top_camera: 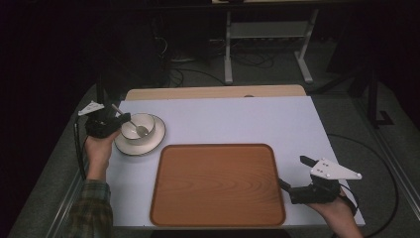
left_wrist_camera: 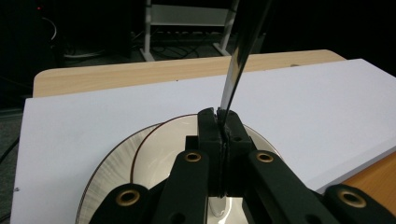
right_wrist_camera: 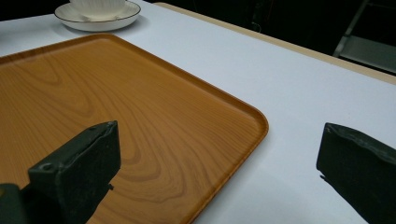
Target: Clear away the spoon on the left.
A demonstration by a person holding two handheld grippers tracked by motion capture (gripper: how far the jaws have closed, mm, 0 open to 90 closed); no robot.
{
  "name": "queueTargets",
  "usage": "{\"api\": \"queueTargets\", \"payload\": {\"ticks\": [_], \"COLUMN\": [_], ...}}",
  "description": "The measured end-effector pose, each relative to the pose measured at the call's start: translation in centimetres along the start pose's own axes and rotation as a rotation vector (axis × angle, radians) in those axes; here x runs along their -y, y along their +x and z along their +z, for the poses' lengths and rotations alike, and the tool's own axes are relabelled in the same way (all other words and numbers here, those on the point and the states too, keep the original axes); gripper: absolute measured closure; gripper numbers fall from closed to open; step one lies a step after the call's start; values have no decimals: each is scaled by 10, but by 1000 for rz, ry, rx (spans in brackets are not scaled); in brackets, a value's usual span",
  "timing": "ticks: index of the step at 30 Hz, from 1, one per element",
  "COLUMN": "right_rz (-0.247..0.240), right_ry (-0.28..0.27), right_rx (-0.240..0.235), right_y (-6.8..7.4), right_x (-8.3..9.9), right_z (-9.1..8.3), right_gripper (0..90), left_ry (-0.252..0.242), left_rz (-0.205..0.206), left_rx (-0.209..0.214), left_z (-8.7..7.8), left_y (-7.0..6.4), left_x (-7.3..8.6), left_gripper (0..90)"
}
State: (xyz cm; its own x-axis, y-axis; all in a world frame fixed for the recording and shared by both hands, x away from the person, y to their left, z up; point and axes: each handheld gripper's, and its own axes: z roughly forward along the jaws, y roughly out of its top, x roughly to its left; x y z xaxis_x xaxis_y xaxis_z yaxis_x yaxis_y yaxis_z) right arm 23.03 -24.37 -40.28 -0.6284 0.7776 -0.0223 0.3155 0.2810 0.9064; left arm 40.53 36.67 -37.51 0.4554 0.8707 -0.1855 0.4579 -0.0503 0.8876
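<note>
My left gripper (top_camera: 120, 120) is clamped on the handle of the spoon (top_camera: 130, 120), its jaws pressed together around the thin metal stem with no gap showing between them. In the left gripper view the handle (left_wrist_camera: 232, 77) rises steeply from between the jaws toward 12 o'clock, tilted a little to the right. In the high view the spoon's bowl end lies inside the bowl (top_camera: 139, 126), which stands on the plate (top_camera: 154, 140) at about 10 o'clock on the table (top_camera: 237, 119), just beside the tray's far left corner. The left gripper sits at the plate's 9 o'clock side, over its rim. The tray (top_camera: 218, 183) lies bare in the middle of the near half of the table. My right gripper (top_camera: 293, 175) is held wide, jaws well apart and holding nothing; it hovers at about 4 o'clock on the table, just off the tray's right edge near its near corner. In the right gripper view one jaw hangs over the tray (right_wrist_camera: 116, 102) and the other over the white table (right_wrist_camera: 289, 93), with the plate (right_wrist_camera: 98, 18) and bowl far off at 11 o'clock.
</note>
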Motion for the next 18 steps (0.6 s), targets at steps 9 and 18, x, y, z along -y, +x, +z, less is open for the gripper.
{"api": "queueTargets", "payload": {"ticks": [9, 18], "right_rz": [1, 1], "right_ry": [-1, -1], "right_rx": [-3, -3], "right_y": [-1, 0], "right_x": [1, 0], "right_z": [0, 0], "right_gripper": [0, 0], "left_ry": [-19, -60], "left_rz": [15, 28], "left_rx": [0, 10], "left_z": [-7, -21], "left_y": [-1, -3], "left_x": [-6, -17], "left_gripper": [888, 888]}}
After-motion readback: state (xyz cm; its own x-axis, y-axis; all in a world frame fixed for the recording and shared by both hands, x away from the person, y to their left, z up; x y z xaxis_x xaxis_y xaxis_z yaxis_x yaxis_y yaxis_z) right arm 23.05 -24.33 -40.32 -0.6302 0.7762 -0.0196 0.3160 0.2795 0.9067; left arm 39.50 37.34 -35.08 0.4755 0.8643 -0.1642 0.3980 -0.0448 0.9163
